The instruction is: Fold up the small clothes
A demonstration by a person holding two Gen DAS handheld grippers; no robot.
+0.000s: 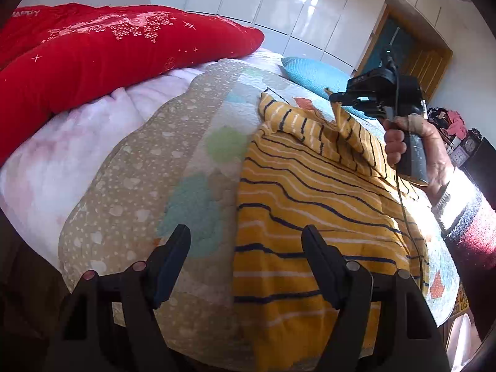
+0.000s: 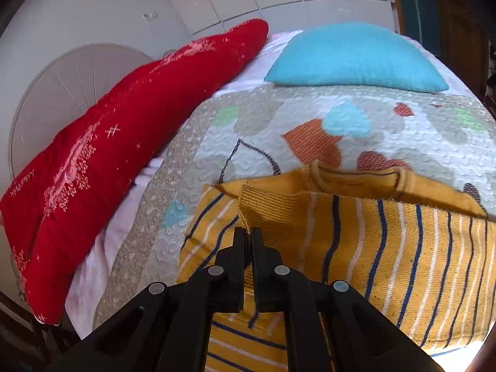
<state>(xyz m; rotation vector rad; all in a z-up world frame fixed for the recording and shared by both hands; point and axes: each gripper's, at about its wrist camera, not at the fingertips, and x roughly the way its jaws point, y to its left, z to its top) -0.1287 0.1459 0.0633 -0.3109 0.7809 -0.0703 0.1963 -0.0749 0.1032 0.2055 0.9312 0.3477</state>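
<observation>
A small yellow sweater with navy and white stripes lies on a patterned quilt. My left gripper is open and empty, hovering over the sweater's left edge near its hem. My right gripper is shut on the sweater's ribbed sleeve cuff and holds the sleeve folded over the body. In the left wrist view the right gripper shows at the upper right, lifting that sleeve. The collar lies beyond the held sleeve.
A red embroidered pillow lies along the bed's left side over a pink sheet. A blue cushion rests at the far end. White cupboards and a wooden door stand behind.
</observation>
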